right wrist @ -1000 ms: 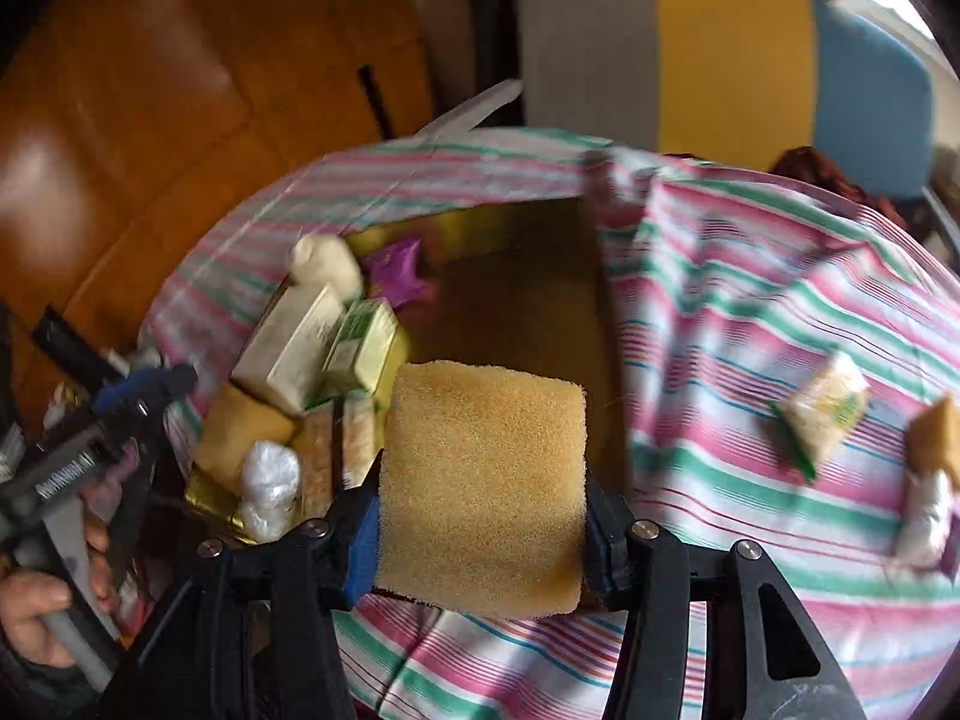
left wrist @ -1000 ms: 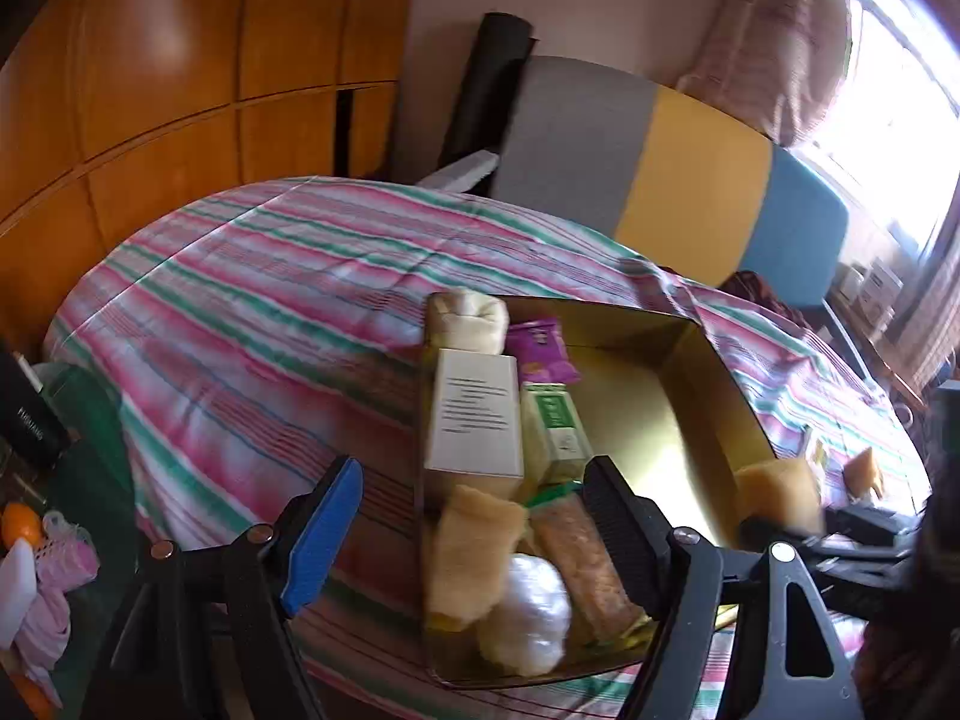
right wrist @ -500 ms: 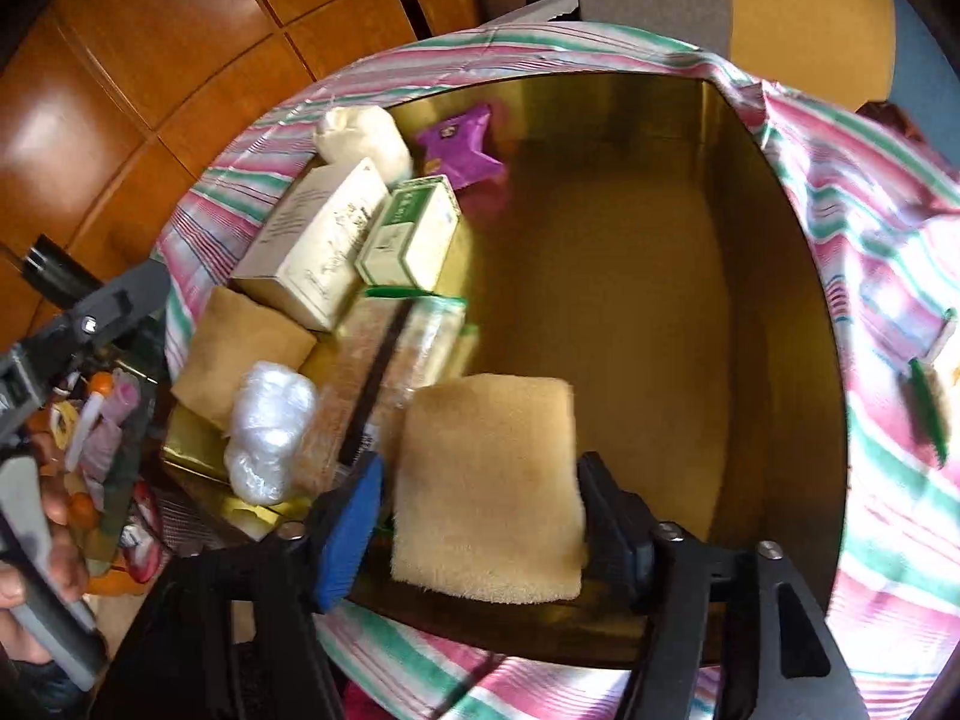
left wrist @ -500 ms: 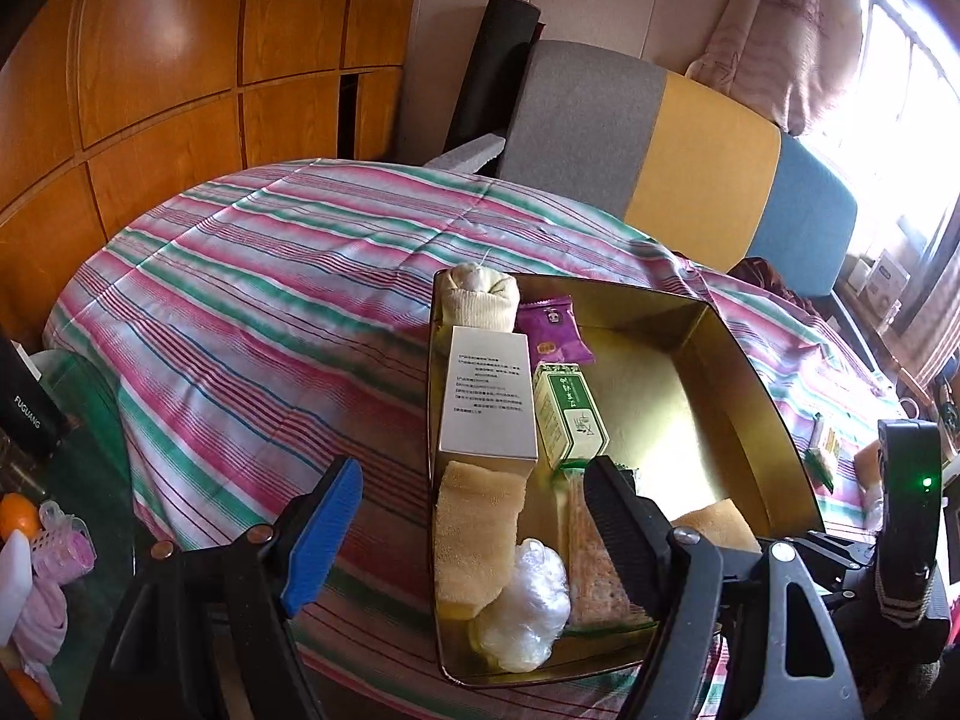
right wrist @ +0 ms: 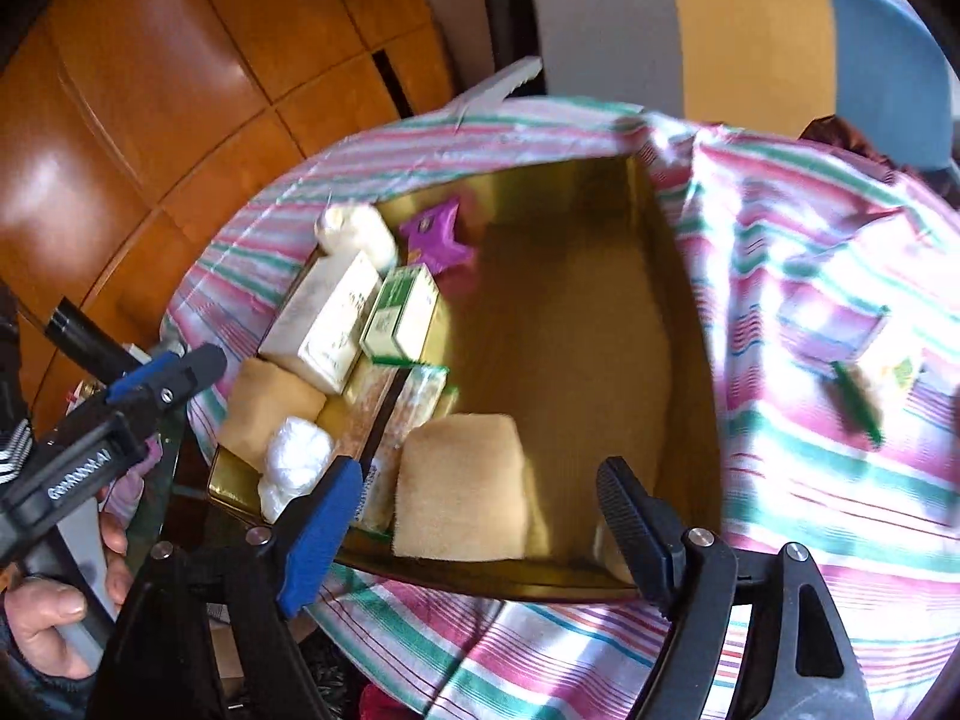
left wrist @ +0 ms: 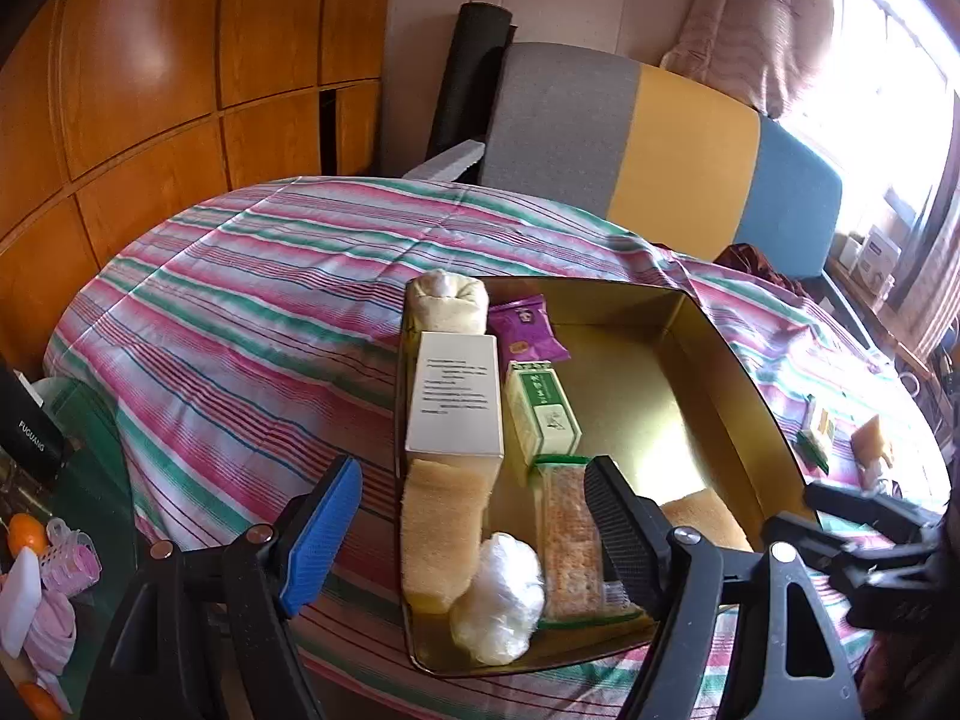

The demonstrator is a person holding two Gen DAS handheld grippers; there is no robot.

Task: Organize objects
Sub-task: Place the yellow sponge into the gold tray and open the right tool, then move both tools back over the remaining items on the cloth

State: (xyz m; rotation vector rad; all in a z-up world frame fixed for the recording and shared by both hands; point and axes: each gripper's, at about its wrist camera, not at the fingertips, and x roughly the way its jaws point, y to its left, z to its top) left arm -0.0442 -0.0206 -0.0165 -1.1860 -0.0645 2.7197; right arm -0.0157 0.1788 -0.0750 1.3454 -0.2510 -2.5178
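Observation:
A gold tray (left wrist: 726, 360) (right wrist: 684, 276) sits on the striped table. Along its left side lie a cream roll (left wrist: 445, 300), a white box (left wrist: 454, 396), a purple packet (left wrist: 525, 336), a green box (left wrist: 542, 411), a tan sponge (left wrist: 441, 534), a white plastic wad (left wrist: 498, 606) and a cracker pack (left wrist: 570, 540). A second tan sponge (right wrist: 459, 486) (left wrist: 705, 519) lies in the tray's near corner. My right gripper (right wrist: 474, 531) is open just above and behind it, empty. My left gripper (left wrist: 474, 528) is open and empty above the tray's near left corner.
A green-and-white packet (right wrist: 876, 378) (left wrist: 816, 429) and a tan wrapped item (left wrist: 870, 441) lie on the striped cloth (left wrist: 252, 312) right of the tray. A grey, yellow and blue sofa (left wrist: 660, 144) stands behind. A side shelf with small items (left wrist: 36, 546) is at the lower left.
My right gripper carried the sponge over the tray, lowered it into the near corner, opened and let go. My left gripper stayed open and nearly still.

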